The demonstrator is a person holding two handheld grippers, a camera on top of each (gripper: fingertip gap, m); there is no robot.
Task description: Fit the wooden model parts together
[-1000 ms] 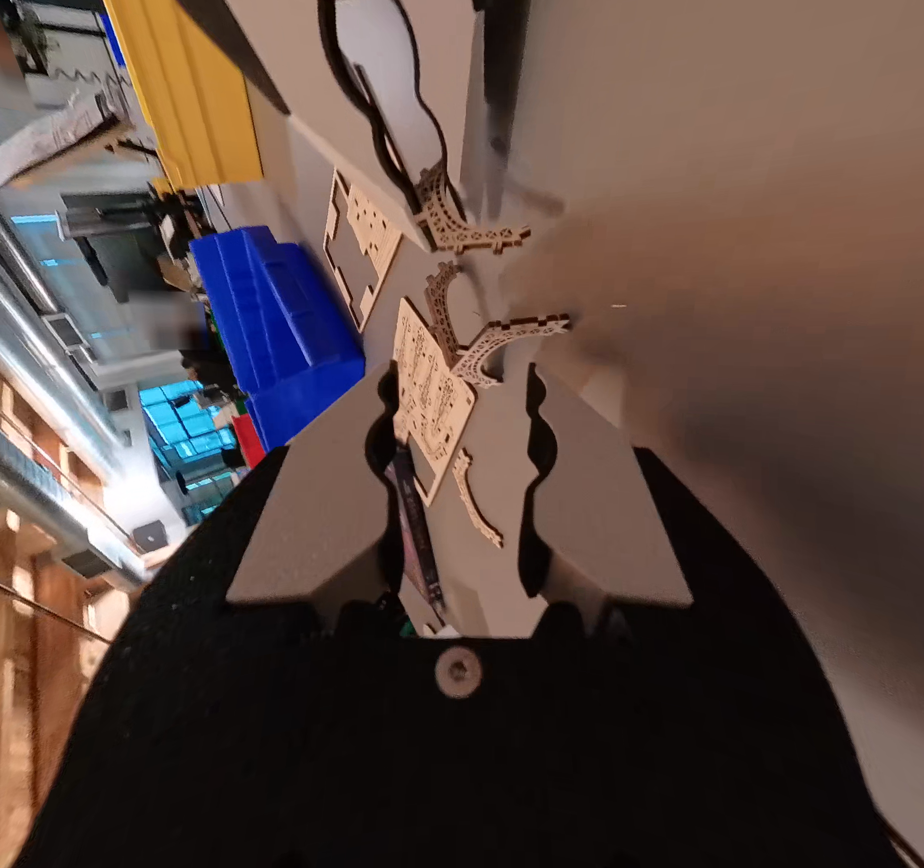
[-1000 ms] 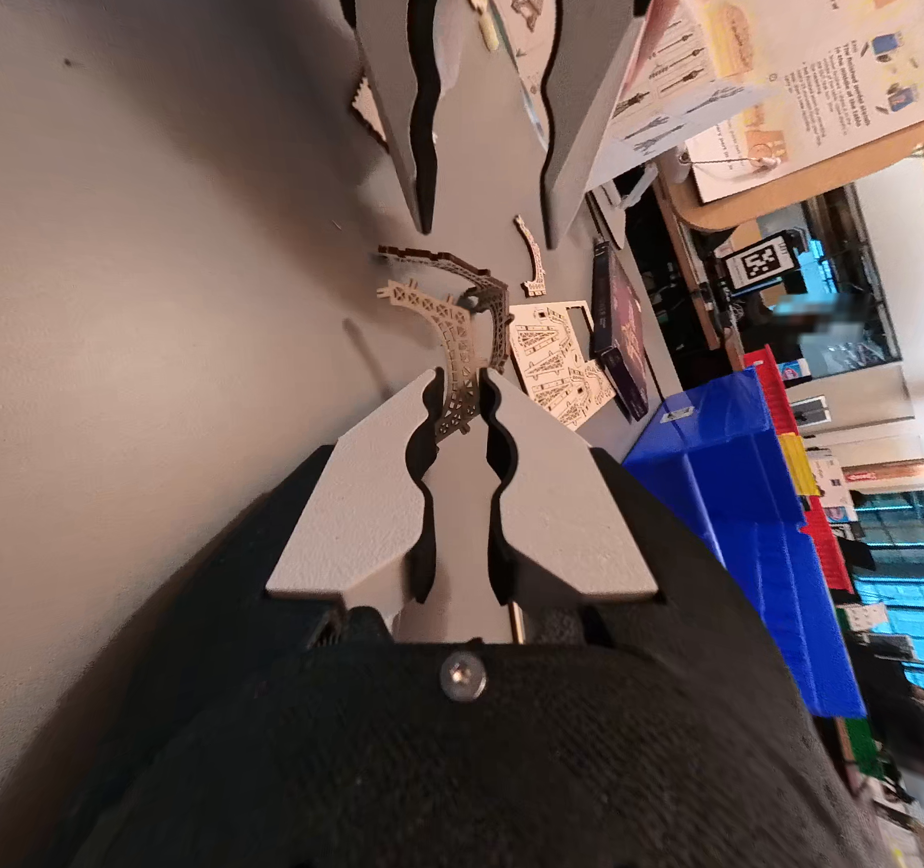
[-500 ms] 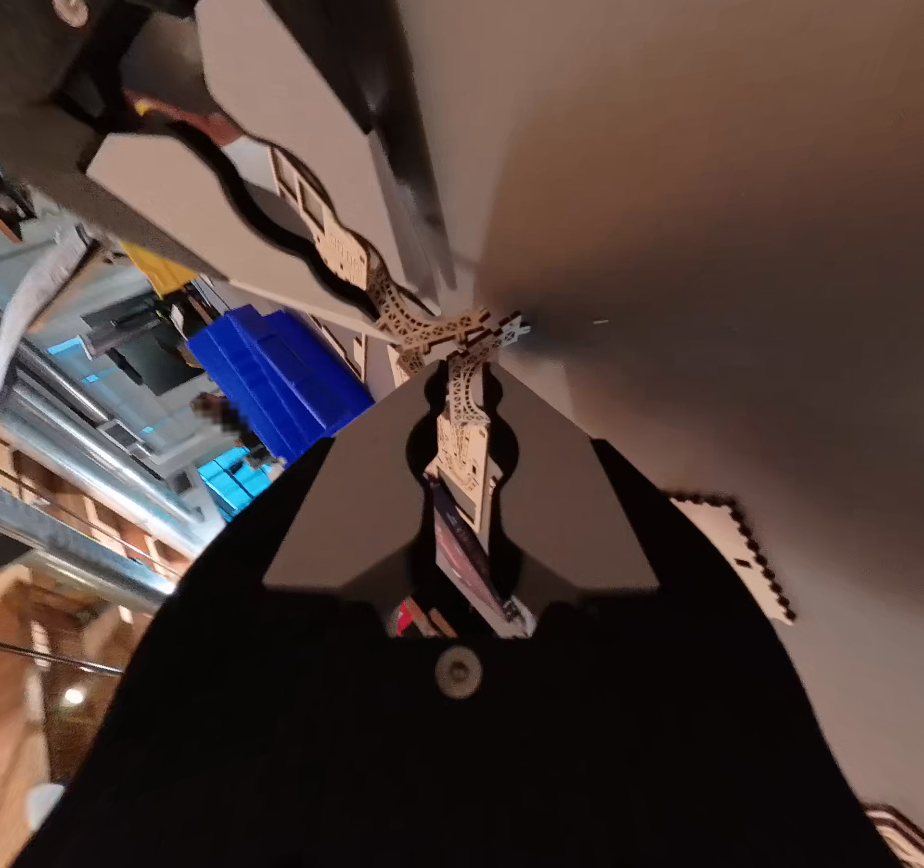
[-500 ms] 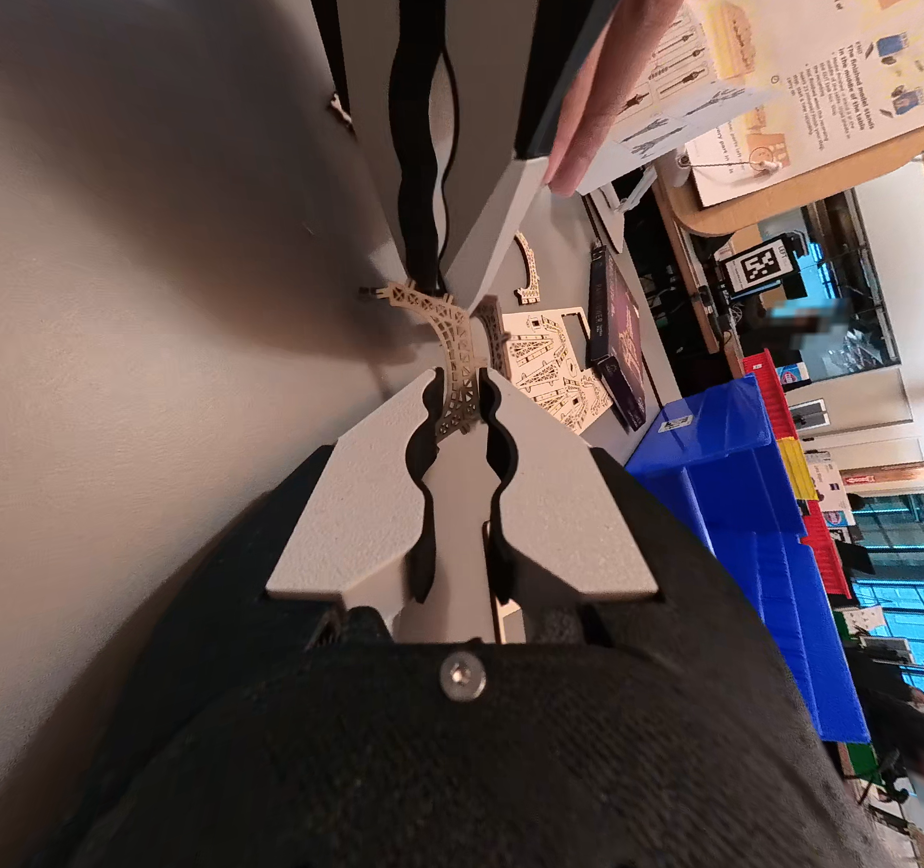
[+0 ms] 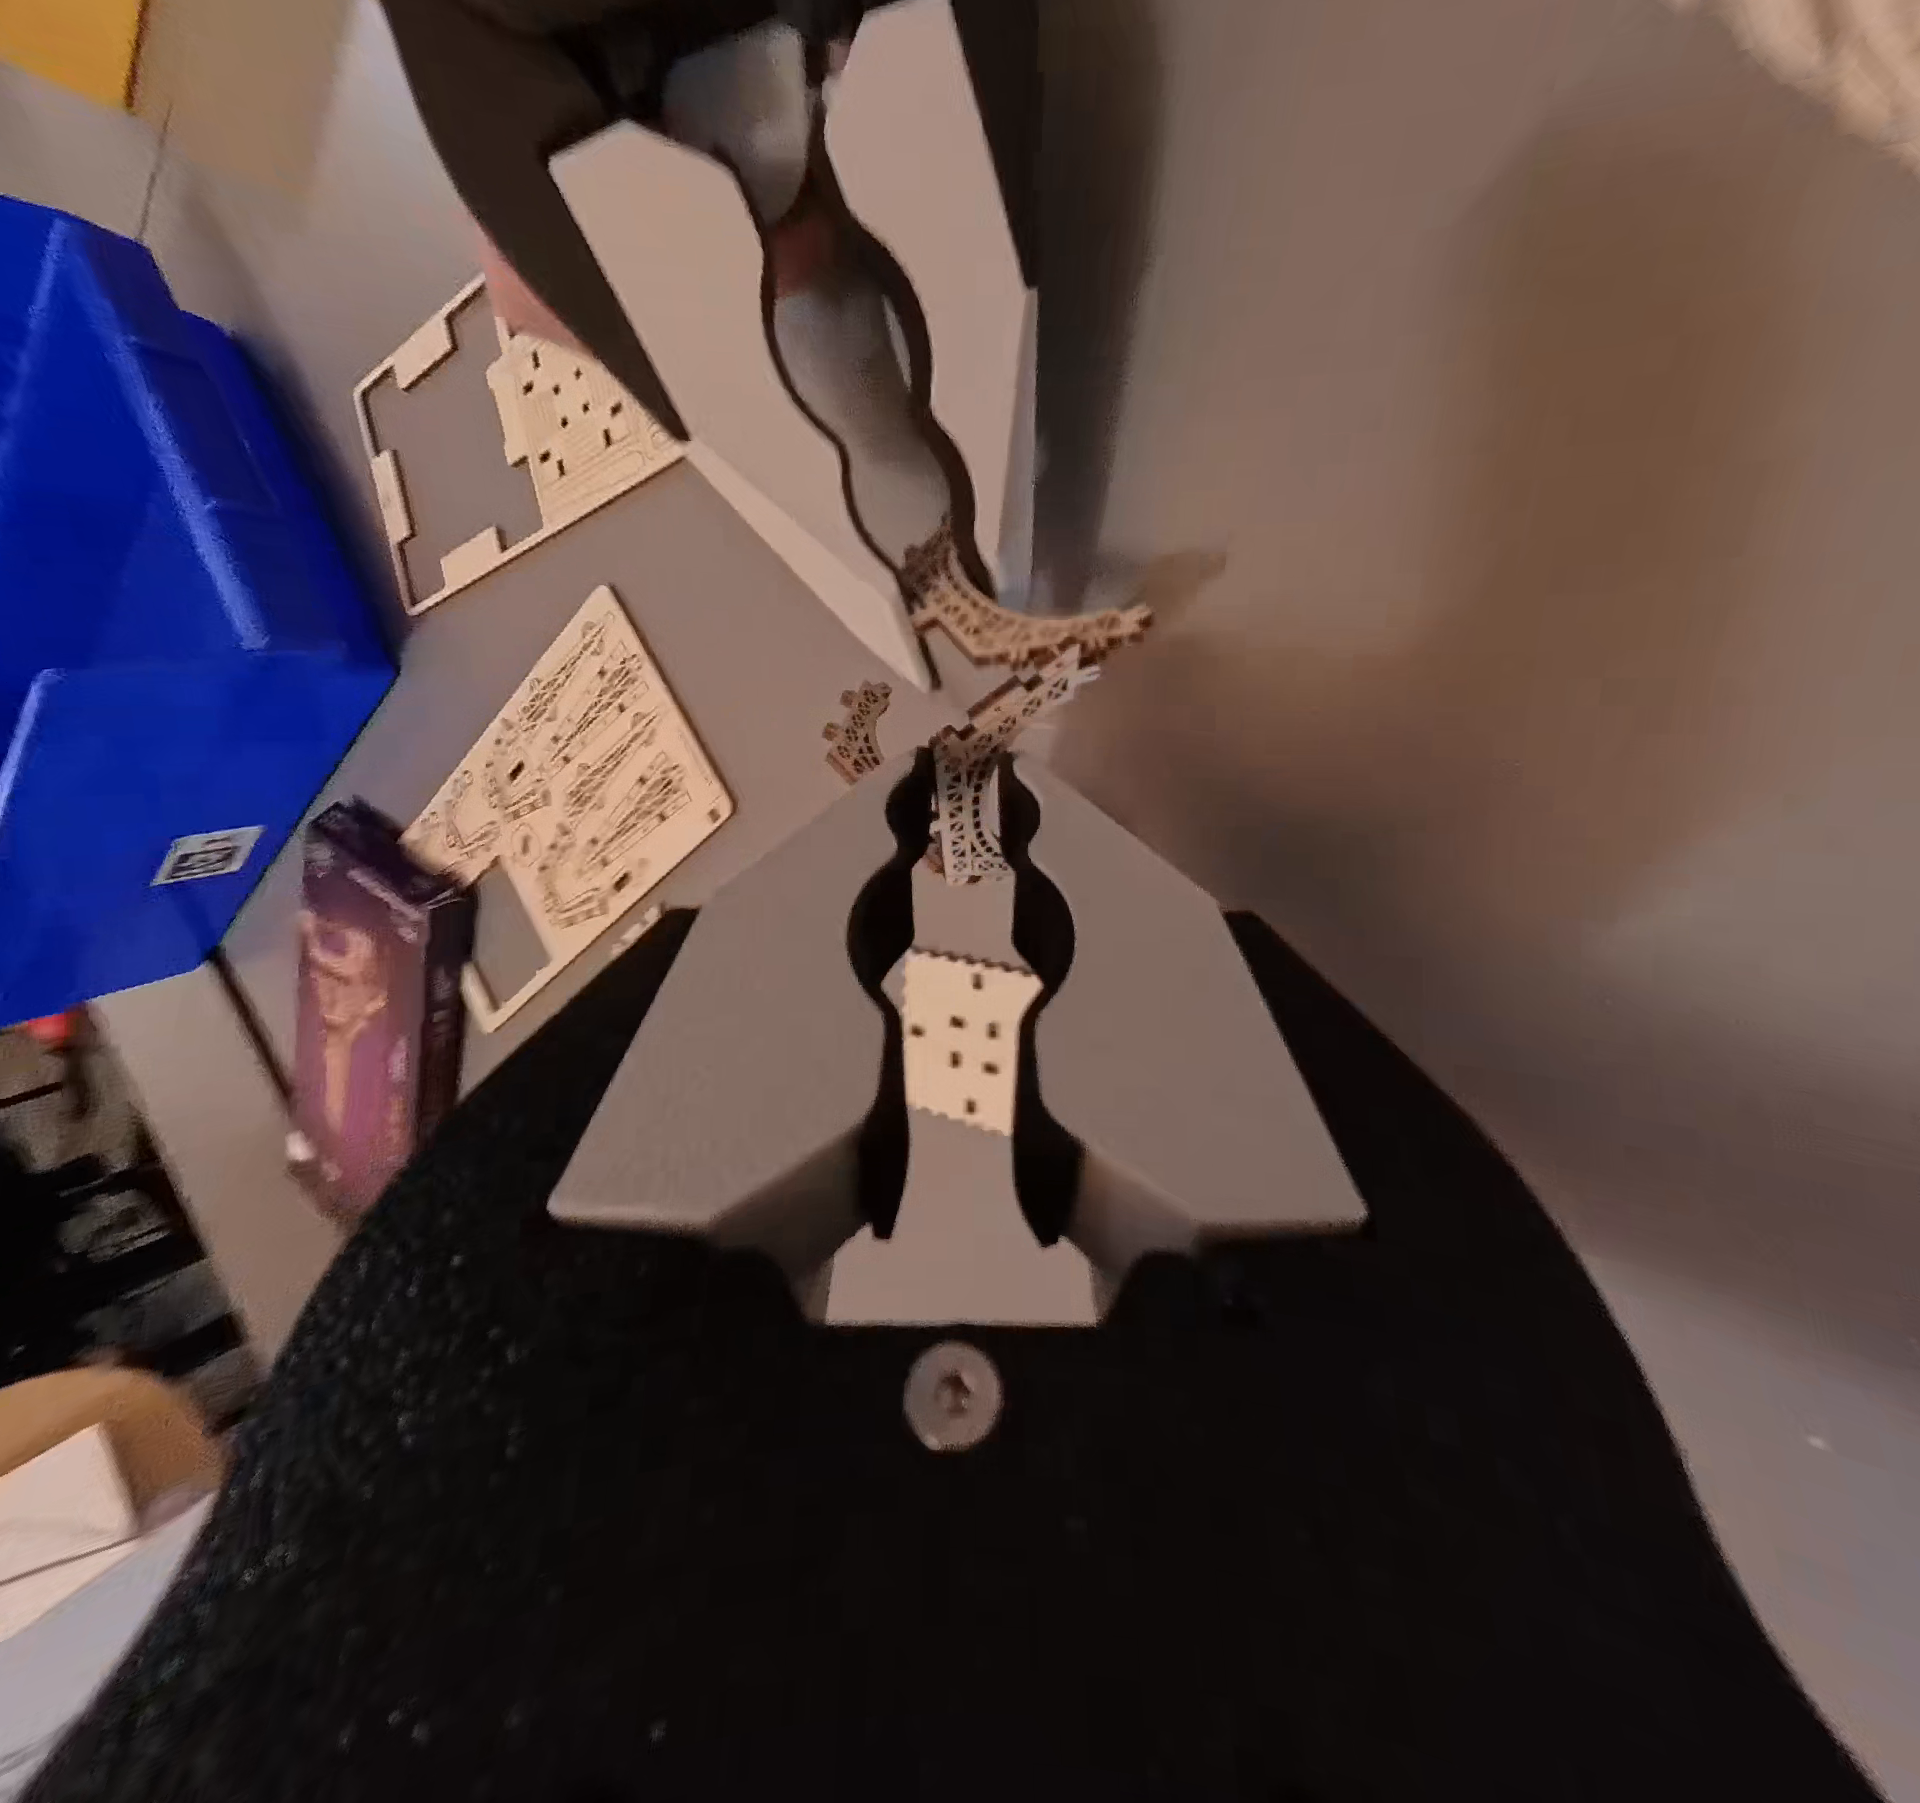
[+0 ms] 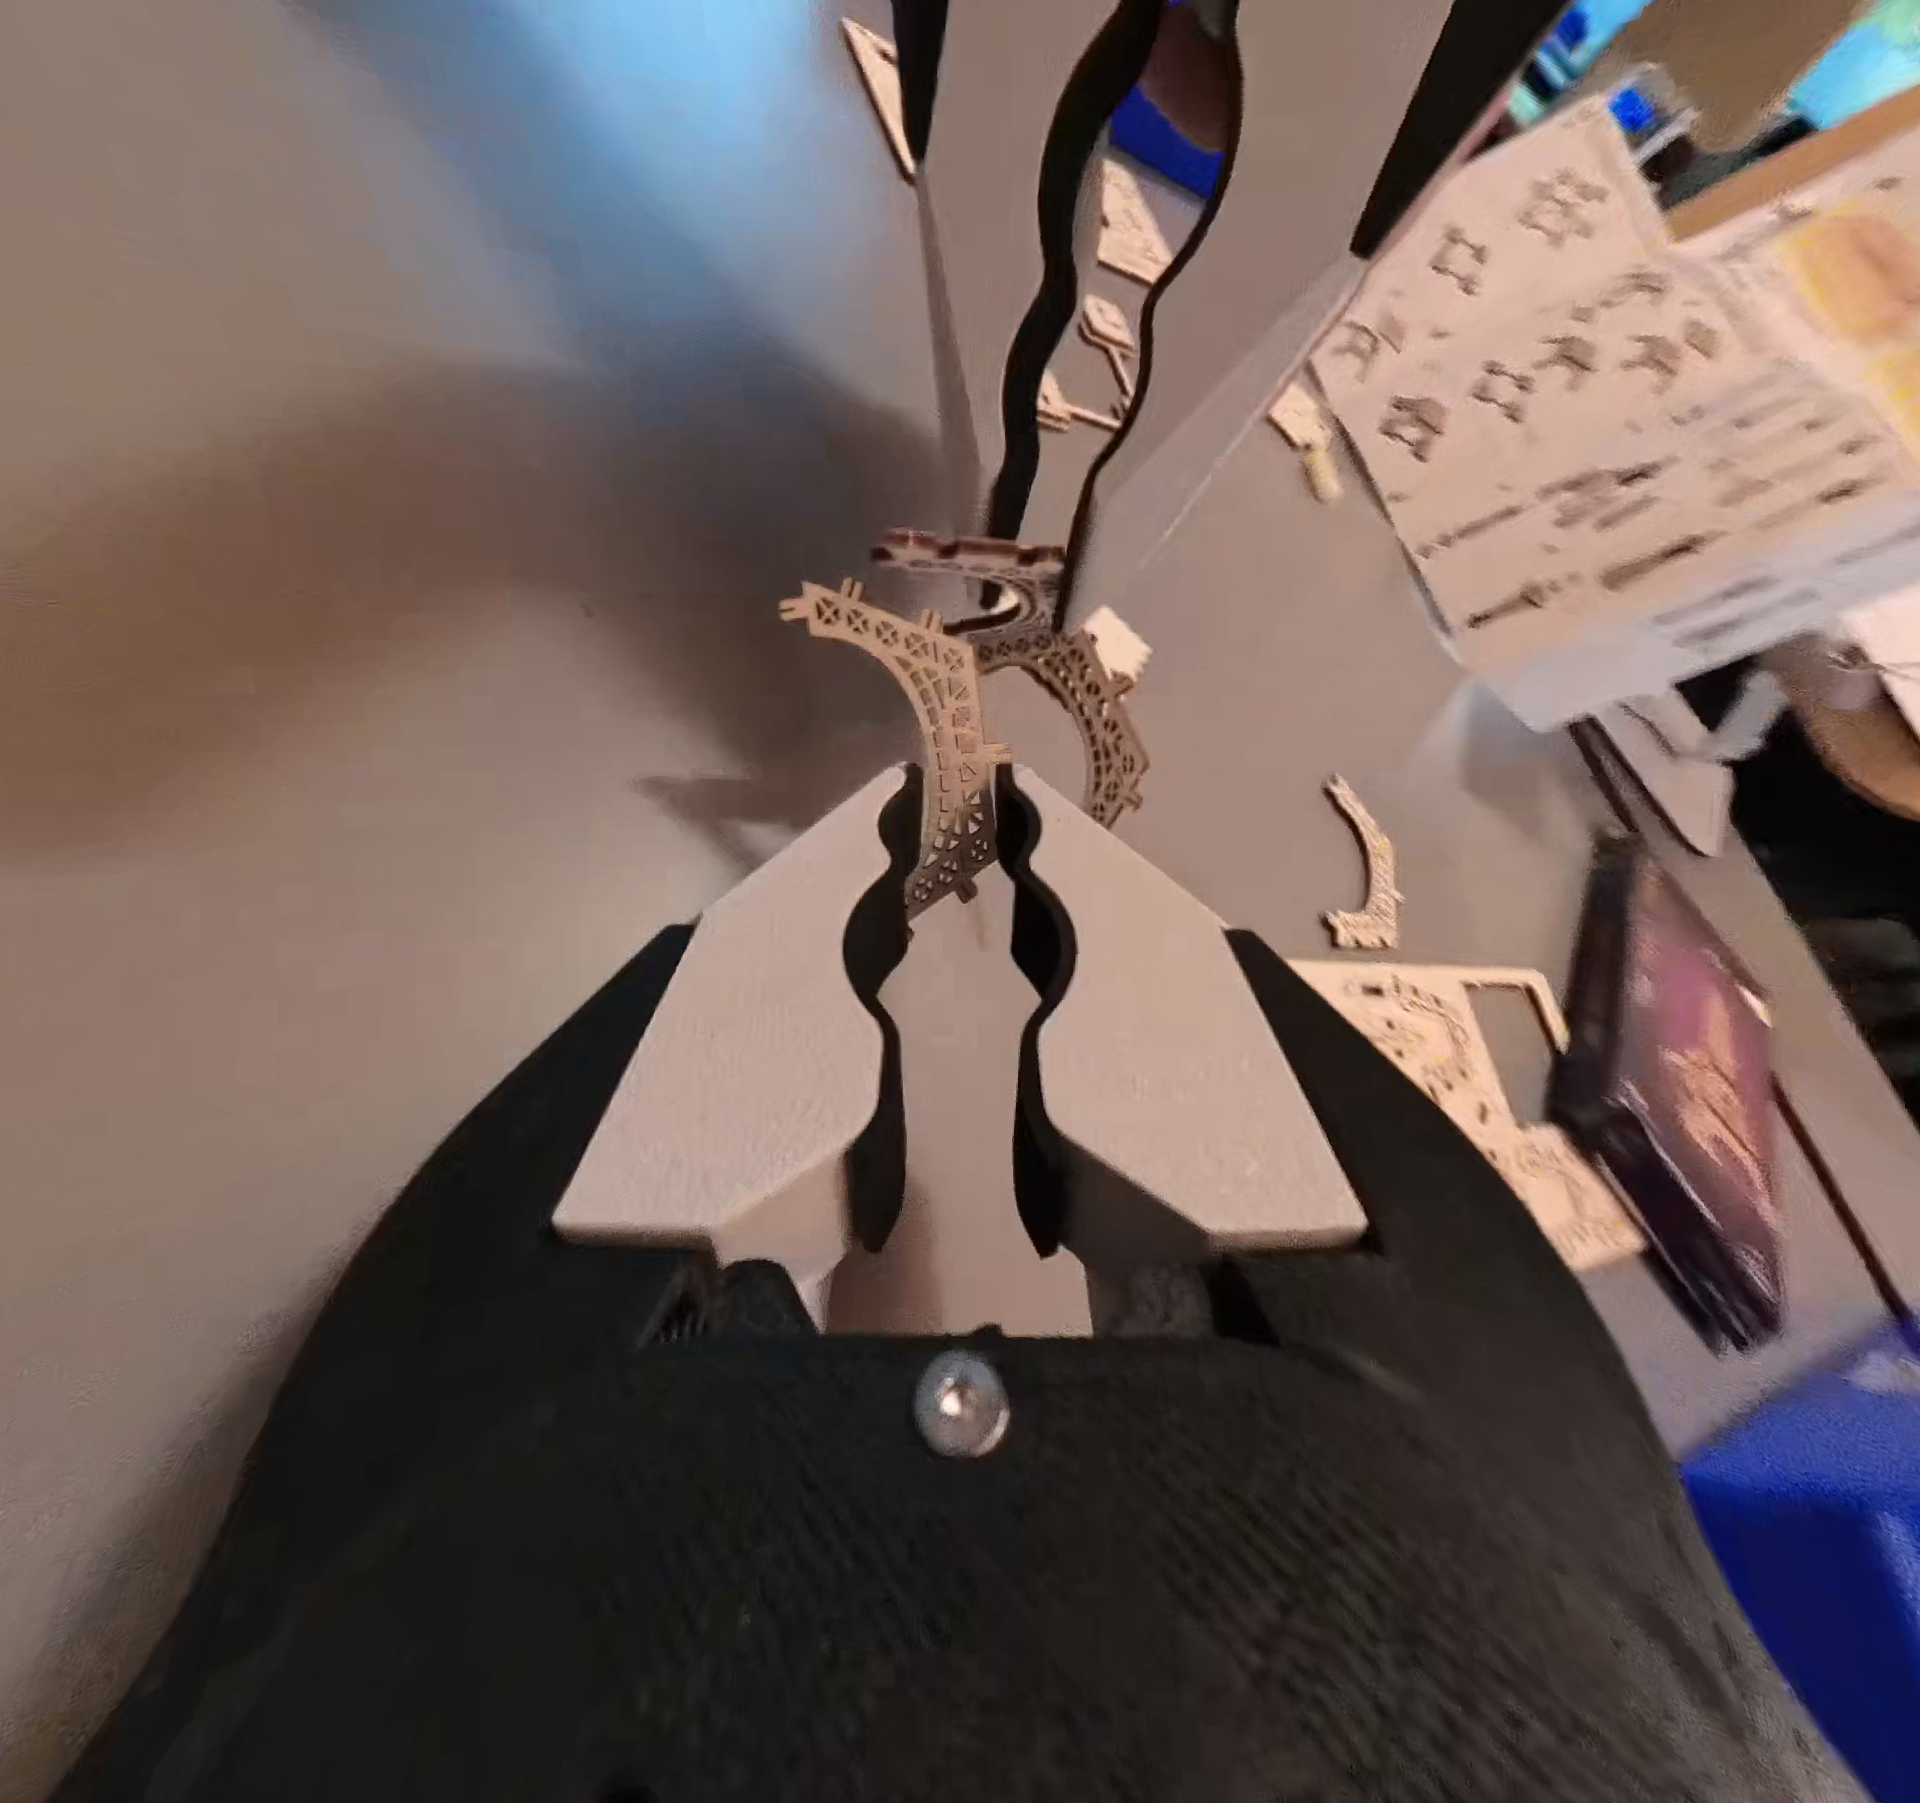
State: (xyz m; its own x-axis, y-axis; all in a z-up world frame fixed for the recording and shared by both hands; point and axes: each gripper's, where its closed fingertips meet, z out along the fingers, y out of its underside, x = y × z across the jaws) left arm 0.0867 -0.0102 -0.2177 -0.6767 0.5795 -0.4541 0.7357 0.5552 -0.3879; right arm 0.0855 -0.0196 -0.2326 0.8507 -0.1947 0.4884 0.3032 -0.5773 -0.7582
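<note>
Two grippers, left gripper and right gripper, each pinch a lattice piece; writing blurred

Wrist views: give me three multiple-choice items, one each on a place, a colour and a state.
1. Where does the purple box lie in the left wrist view?
A. Right beside a cut-out wooden sheet
B. On top of the bin
C. Between the jaws

2. What colour is the bin?
A. Red
B. Green
C. Blue

3. What state is the right gripper in?
A. Open, empty
B. Shut on a curved lattice part
C. Shut on the purple box

Answers: 1 A, the box's end meets the sheet's corner. 2 C, its walls are solid blue. 3 B, the part is pinched between the jaw tips.
</note>
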